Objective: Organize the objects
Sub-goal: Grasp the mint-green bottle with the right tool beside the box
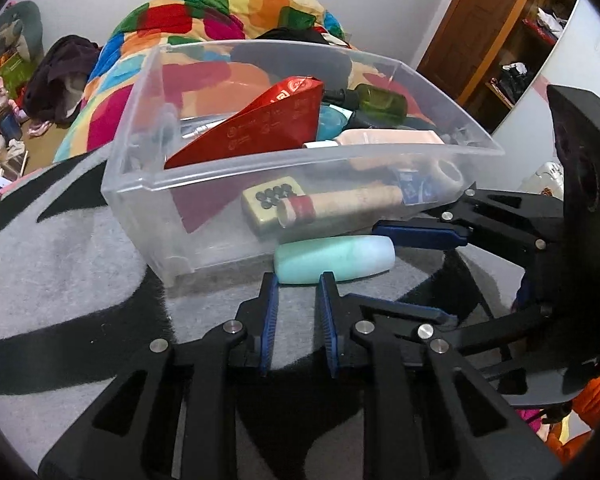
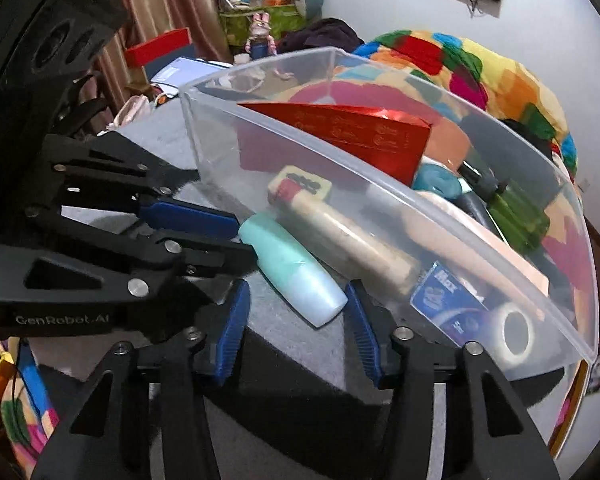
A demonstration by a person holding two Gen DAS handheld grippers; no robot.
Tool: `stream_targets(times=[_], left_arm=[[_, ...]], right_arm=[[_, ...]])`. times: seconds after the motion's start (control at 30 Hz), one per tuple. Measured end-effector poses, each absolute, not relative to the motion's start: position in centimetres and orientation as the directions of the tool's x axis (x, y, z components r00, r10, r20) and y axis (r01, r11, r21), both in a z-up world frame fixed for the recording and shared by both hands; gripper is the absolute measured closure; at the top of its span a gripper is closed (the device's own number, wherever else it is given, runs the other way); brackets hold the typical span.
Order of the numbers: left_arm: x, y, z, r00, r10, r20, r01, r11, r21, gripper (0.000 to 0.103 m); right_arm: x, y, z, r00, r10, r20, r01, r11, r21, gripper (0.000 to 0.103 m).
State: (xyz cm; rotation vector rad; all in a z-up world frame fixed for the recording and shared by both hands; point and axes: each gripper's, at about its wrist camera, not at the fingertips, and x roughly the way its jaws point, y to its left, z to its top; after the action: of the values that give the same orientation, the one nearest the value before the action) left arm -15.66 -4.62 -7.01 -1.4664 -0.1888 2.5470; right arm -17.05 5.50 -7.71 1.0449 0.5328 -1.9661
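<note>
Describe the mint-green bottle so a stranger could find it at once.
Find the clear plastic bin on the grey and black blanket. The mint-green bottle lies on its side just outside the bin's near wall. It is the only item outside the bin; the rest are piled inside.

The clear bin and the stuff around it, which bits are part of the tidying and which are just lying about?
Part of the job:
mint bottle
clear bin
red box
cardboard tube
green bottle

Just lying about:
patchwork quilt
dark clothes
wooden shelves
</note>
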Motion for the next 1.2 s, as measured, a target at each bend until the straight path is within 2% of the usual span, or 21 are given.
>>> stream_targets(times=[0.07,0.17,0.27,0.4,0.53,0.67,0.73,0.83,0.93,1.0,1.07,1.2], left_arm=[[-15.5,-4.8,-6.9,-0.493,0.239,-0.837,-0.107,-0.971,-0.214,0.083],[-15.3,-5.2,-6.8,-0.497,0.262,-0.827,-0.107,-0.965,-0.241,0.083],[-14.9,-5.0,-6.5,-0.492,0.311,-0.813,-0.134,-0.95,-0.282,0.089],[-13.5,-3.1,-5.4,-0.517,0.283,-0.807,-0.194,-0.958,-0.212,0.089],[-11.9,-2.7,-3.9,-0.562,0.247,-0.789,-0.2,-0.967,-0.16,0.089],[-10.9,-3.9,-2.8,-0.607,0.187,-0.772,-0.143,-0.982,-0.126,0.087],[-10.4,-4.6,-2.6,-0.628,0.158,-0.762,-0.109,-0.987,-0.115,0.078],[-9.8,-5.4,-2.4,-0.653,0.127,-0.747,-0.071,-0.992,-0.107,0.059],[-9.0,-5.7,-2.1,-0.672,0.107,-0.733,-0.058,-0.994,-0.092,0.051],[-8.6,-5.8,-2.0,-0.682,0.105,-0.724,-0.056,-0.994,-0.091,0.048],[-8.4,-5.9,-1.8,-0.69,0.106,-0.716,-0.056,-0.994,-0.093,0.047],[-8.3,-5.7,-1.7,-0.699,0.11,-0.707,-0.058,-0.994,-0.098,0.047]], right_arm=[[-17.2,5.7,-7.7,-0.325,-0.462,-0.825,0.816,-0.578,0.003,0.072],[-17.3,6.1,-7.5,-0.303,-0.481,-0.822,0.817,-0.575,0.035,0.075],[-16.1,6.1,-7.2,-0.314,-0.486,-0.815,0.831,-0.556,0.012,0.083],[-14.4,5.9,-6.5,-0.327,-0.499,-0.802,0.847,-0.531,-0.014,0.09],[-13.4,6.1,-6.4,-0.282,-0.499,-0.819,0.872,-0.49,-0.001,0.09],[-13.8,6.5,-6.4,-0.287,-0.486,-0.825,0.861,-0.509,0.0,0.084],[-14.5,6.3,-6.5,-0.295,-0.48,-0.826,0.846,-0.533,0.008,0.081],[-15.6,5.4,-6.9,-0.301,-0.466,-0.832,0.829,-0.559,0.013,0.079],[-16.5,4.4,-7.3,-0.309,-0.448,-0.839,0.818,-0.575,0.005,0.075],[-16.7,3.9,-7.1,-0.317,-0.447,-0.836,0.818,-0.576,-0.002,0.063],[-16.7,3.6,-6.8,-0.321,-0.455,-0.831,0.821,-0.571,-0.005,0.058],[-16.2,2.6,-7.1,-0.311,-0.457,-0.833,0.844,-0.536,-0.021,0.057]])
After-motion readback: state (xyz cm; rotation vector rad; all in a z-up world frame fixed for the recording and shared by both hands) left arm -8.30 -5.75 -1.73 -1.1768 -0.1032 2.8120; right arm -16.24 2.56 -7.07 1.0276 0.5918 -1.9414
